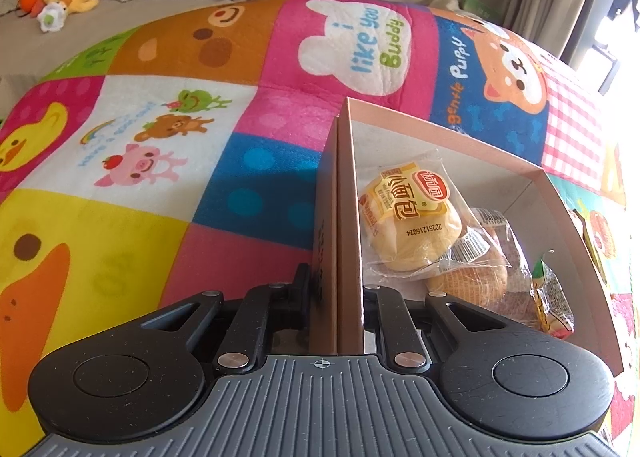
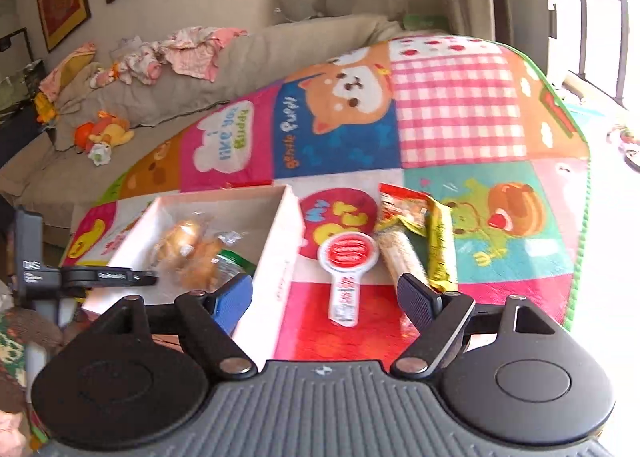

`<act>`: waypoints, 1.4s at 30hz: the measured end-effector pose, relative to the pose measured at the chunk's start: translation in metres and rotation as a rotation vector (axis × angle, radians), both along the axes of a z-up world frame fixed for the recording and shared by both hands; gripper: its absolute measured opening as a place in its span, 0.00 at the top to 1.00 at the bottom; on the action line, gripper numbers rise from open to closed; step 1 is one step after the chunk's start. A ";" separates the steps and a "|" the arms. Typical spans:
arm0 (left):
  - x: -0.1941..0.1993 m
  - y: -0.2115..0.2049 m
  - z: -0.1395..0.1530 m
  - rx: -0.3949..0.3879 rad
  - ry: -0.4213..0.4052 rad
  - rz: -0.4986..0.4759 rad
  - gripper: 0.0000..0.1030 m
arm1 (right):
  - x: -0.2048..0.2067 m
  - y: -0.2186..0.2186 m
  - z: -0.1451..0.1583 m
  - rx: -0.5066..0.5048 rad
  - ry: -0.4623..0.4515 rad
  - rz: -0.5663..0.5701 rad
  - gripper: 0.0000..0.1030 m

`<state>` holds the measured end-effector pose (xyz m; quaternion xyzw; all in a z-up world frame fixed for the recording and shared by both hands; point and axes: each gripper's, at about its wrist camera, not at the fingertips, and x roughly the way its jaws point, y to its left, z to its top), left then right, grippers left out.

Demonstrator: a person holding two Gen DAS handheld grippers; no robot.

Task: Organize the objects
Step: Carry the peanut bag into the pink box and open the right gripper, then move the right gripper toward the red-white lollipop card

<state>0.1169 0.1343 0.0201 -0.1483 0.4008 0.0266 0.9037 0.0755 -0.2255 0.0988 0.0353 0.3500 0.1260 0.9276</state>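
Left gripper (image 1: 338, 297) clamps the box (image 1: 344, 217) wall to steady it; right gripper (image 2: 326, 297) gapes empty, snacks (image 2: 416, 233) at one o'clock.

Patchwork play mat (image 2: 452, 113) carries box (image 2: 280, 257), red-lidded jar (image 2: 347, 257), snack packets (image 2: 416, 233).

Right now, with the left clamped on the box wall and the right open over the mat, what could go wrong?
1. The left gripper pinches only the thin wall of the cardboard box; a tug could tilt it and shift the wrapped buns.
2. The right gripper stands open next to the box's near wall; reaching for the lollipop-shaped packet may knock it.
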 end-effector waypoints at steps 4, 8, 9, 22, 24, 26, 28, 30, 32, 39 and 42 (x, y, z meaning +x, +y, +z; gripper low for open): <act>-0.001 0.000 -0.001 0.003 -0.005 -0.003 0.84 | 0.011 -0.015 -0.030 -0.055 0.061 -0.048 0.21; -0.002 -0.001 -0.001 0.011 -0.012 0.001 0.85 | 0.024 -0.022 -0.051 -0.076 0.089 -0.068 0.21; -0.002 -0.001 -0.001 0.013 -0.014 0.001 0.85 | 0.028 -0.022 -0.055 -0.080 0.092 -0.073 0.21; -0.004 0.000 -0.002 0.004 -0.018 0.001 0.84 | 0.105 -0.037 -0.072 -0.069 0.068 -0.188 0.34; -0.003 -0.001 -0.002 0.005 -0.017 0.004 0.84 | 0.098 -0.032 -0.067 -0.095 0.026 -0.173 0.34; -0.004 -0.001 -0.002 0.005 -0.019 0.004 0.84 | 0.091 -0.026 -0.064 -0.102 0.009 -0.142 0.34; -0.004 -0.001 -0.002 0.004 -0.019 0.004 0.84 | 0.086 -0.018 -0.062 -0.085 0.017 -0.083 0.34; -0.004 -0.001 -0.002 0.000 -0.019 0.002 0.84 | 0.083 -0.009 -0.064 -0.072 0.034 -0.034 0.34; -0.003 0.000 -0.002 -0.001 -0.018 0.001 0.84 | 0.082 0.001 -0.068 -0.072 0.044 0.000 0.32; -0.003 0.000 -0.002 -0.002 -0.019 0.004 0.84 | 0.070 0.021 -0.064 -0.088 0.048 0.085 0.43; -0.004 0.001 -0.002 -0.007 -0.021 0.002 0.84 | 0.067 0.030 -0.072 -0.119 0.086 0.110 0.52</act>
